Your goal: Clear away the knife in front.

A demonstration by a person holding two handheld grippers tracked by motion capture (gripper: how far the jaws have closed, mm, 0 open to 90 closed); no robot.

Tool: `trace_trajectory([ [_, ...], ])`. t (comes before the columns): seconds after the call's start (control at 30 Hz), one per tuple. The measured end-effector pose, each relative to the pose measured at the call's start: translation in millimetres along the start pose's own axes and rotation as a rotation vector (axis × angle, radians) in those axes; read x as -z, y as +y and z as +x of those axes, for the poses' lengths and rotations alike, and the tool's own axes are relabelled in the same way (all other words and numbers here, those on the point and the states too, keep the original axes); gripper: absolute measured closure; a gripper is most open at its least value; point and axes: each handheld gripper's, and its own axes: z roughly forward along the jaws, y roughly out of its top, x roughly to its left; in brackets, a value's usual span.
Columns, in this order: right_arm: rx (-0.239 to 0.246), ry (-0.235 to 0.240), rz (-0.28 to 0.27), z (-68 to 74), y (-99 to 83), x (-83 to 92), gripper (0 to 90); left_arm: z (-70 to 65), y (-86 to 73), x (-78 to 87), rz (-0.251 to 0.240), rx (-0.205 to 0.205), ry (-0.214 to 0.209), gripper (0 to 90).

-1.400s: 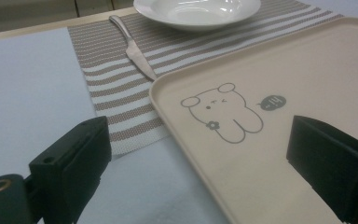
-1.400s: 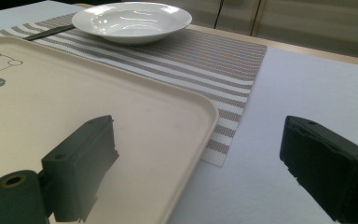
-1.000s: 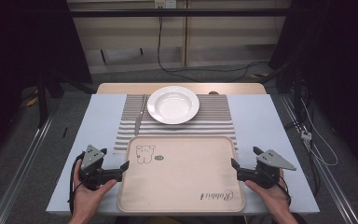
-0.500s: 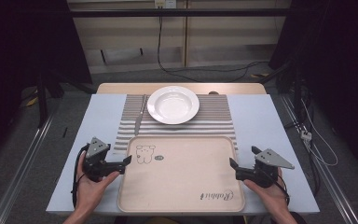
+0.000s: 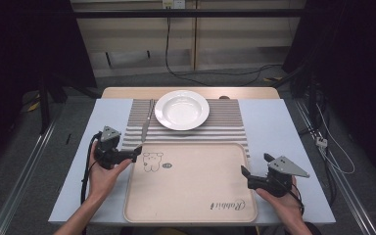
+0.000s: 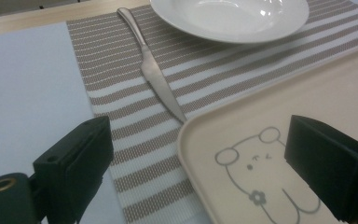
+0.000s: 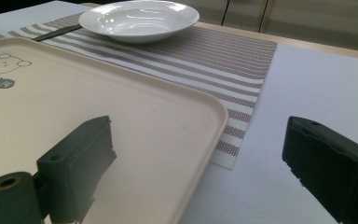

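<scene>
- A beige tray (image 5: 191, 183) printed with a bear is laid at the near edge of the table, overlapping a striped placemat (image 5: 225, 120).
- A white plate (image 5: 181, 109) is set on the placemat, with a knife (image 5: 146, 122) just beside it.
- The left gripper (image 5: 136, 152) is held spread at the tray's far left corner.
- The right gripper (image 5: 244, 172) is held spread at the tray's right rim.

1. Left gripper (image 5: 136, 151): black body, grey 3-cornered plate on top, black cable trailing toward the table's near edge.
2. Right gripper (image 5: 244, 171): black body, larger grey 3-cornered plate.
3. Jaws, both gripper views: 2 blocky black pads; a brass-ringed hole at lower left.
4. Forearms: bare, no sleeves visible.
</scene>
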Motion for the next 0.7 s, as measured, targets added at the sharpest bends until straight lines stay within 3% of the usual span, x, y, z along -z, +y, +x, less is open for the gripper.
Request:
trace_trajectory([
  [0.2, 0.008, 0.0, 0.003, 0.8, 0.0, -0.2, 8.9, 4.9, 14.2, -12.4, -0.007, -0.01, 0.023, 8.1],
  [0.3, 0.008, -0.003, 0.004, 0.5, 0.1, -0.5, 9.3, 10.1, 20.4, -19.8, -0.005, 0.017, 0.025, 8.4],
  [0.4, 0.01, -0.004, 0.004, 0.4, 0.1, -0.3, 9.4, 13.5, 27.0, -29.3, 0.002, 0.019, 0.029, 8.5],
  [0.6, 0.009, -0.001, 0.008, 0.5, 0.0, -0.5, 8.9, 18.4, 42.2, -48.2, 0.07, 0.017, 0.011, 10.2],
  [0.7, 0.01, 0.004, 0.012, 0.0, -0.2, -1.4, 8.7, 20.6, 51.6, -56.9, 0.078, 0.008, 0.029, 10.4],
])
